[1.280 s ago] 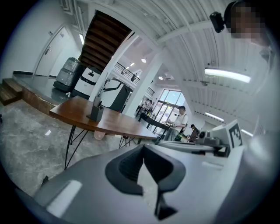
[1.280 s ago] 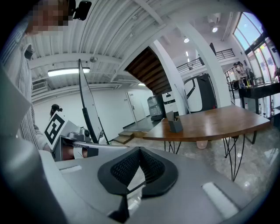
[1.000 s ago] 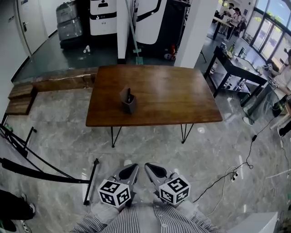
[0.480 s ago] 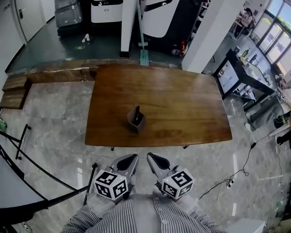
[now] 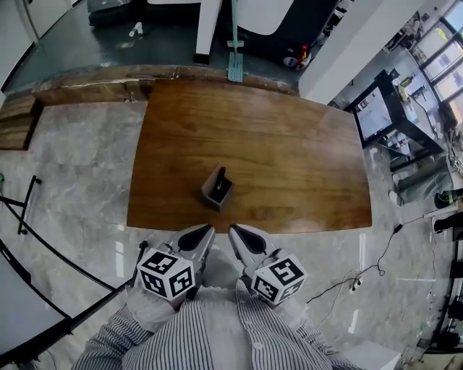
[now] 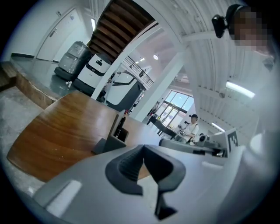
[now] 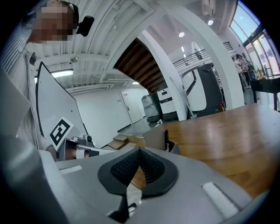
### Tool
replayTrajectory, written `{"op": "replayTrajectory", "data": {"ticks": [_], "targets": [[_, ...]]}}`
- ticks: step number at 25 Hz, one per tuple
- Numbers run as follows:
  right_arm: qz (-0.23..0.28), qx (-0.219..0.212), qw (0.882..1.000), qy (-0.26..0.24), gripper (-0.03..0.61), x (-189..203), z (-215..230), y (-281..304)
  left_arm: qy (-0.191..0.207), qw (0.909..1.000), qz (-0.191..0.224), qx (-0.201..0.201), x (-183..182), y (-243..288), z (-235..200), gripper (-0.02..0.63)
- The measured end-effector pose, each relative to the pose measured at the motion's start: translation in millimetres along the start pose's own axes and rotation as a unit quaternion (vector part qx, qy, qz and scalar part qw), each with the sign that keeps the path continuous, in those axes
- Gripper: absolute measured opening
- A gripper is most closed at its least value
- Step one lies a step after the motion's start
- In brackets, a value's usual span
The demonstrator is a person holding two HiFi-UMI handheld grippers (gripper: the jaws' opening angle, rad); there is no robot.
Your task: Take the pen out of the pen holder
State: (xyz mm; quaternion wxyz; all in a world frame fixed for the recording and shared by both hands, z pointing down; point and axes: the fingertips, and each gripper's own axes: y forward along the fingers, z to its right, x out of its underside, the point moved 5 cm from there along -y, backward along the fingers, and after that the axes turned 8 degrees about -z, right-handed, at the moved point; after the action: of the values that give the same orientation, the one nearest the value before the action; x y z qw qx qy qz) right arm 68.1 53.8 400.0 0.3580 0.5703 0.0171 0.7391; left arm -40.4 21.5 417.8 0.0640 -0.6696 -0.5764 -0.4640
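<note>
A small grey pen holder (image 5: pixel 216 188) stands on the wooden table (image 5: pixel 289 159) close to its near edge, with a dark pen (image 5: pixel 220 184) upright inside. My left gripper (image 5: pixel 205 233) and right gripper (image 5: pixel 237 235) hover side by side just short of that edge, both shut with nothing between the pads. In the left gripper view the holder (image 6: pixel 111 139) and pen (image 6: pixel 123 121) lie ahead, beyond the closed left gripper (image 6: pixel 143 148). In the right gripper view the holder (image 7: pixel 154 134) and pen (image 7: pixel 166 139) sit just past the closed right gripper (image 7: pixel 140 151).
A black stand's legs (image 5: pixel 43 289) spread over the marble floor at the left. A cable (image 5: pixel 362 271) trails on the floor at the right, near a dark side table (image 5: pixel 383 108). Wooden steps (image 5: pixel 14 123) and white machines (image 5: pixel 217 11) lie beyond the table.
Both grippers have advanced together from well back on the floor up to the table's near edge. The holder now sits much closer in front of them. Both stayed shut.
</note>
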Motion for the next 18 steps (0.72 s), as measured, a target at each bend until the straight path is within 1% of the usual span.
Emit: {"op": "replayTrajectory", "data": {"ticks": [6, 12, 18], "targets": [[-0.017, -0.013, 1.000, 0.002, 0.000, -12.8, 15.1, 10.1, -0.026, 0.9996, 0.004, -0.007, -10.9, 9.7, -7.2, 0.008], [-0.046, -0.024, 0.999, -0.016, 0.000, -18.8, 26.4, 23.8, -0.051, 0.9987, -0.003, -0.006, -11.6, 24.6, -11.9, 0.008], [-0.068, -0.029, 0.997, -0.027, 0.000, -21.0, 41.1, 47.6, -0.070, 0.9972, 0.009, -0.025, -9.0, 35.9, -24.4, 0.008]]}}
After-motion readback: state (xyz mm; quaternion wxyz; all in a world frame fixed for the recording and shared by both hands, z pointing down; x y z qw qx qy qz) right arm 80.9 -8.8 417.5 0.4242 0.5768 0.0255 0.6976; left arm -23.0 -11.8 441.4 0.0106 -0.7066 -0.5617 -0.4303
